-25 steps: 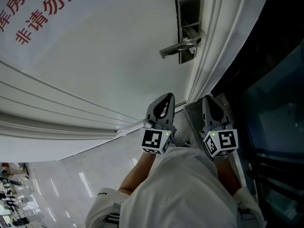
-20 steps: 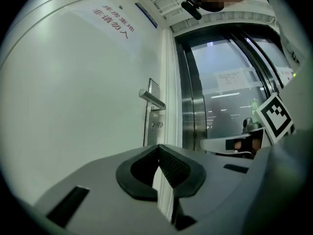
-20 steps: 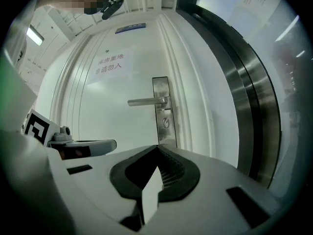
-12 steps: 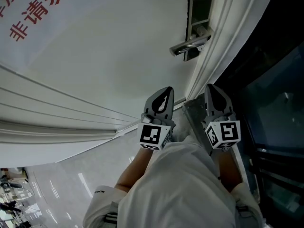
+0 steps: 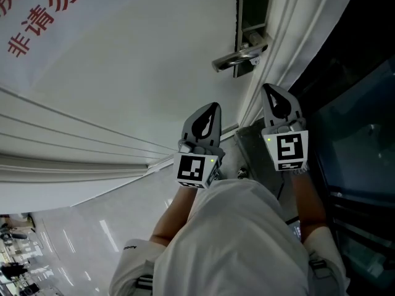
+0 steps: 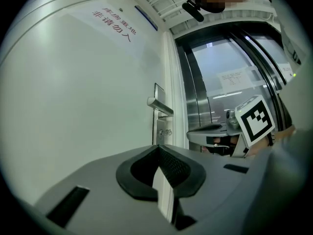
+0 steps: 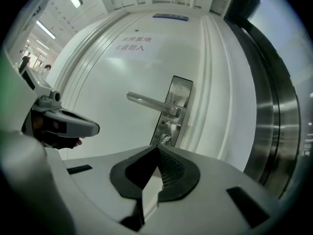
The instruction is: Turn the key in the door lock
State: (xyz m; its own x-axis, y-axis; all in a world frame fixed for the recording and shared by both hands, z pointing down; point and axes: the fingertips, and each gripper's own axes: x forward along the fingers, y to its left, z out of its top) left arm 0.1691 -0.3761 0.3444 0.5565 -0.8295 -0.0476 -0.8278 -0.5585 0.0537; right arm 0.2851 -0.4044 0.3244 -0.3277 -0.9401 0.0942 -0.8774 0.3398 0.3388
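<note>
The white door (image 5: 142, 60) carries a steel lock plate (image 5: 252, 17) with a lever handle (image 5: 236, 58). In the right gripper view the handle (image 7: 149, 102) juts left from the plate (image 7: 175, 106), and a key (image 7: 165, 139) sits in the keyhole below it. The left gripper view shows the same key (image 6: 166, 131) under the handle (image 6: 160, 106). My left gripper (image 5: 212, 108) is shut and empty, below and left of the handle. My right gripper (image 5: 268, 90) is shut and empty, just below the lock plate, short of the key.
A moulded white door frame (image 5: 281, 48) runs beside the lock, with dark glass and metal panels (image 5: 352, 122) to its right. Red characters (image 5: 43, 17) are printed on the door. A glossy floor (image 5: 92, 233) lies at lower left. A person's light clothing fills the bottom.
Both grippers have risen toward the lock, the right one farther. The right gripper has rolled, so its marker cube now faces the head camera squarely. Both stay shut.
</note>
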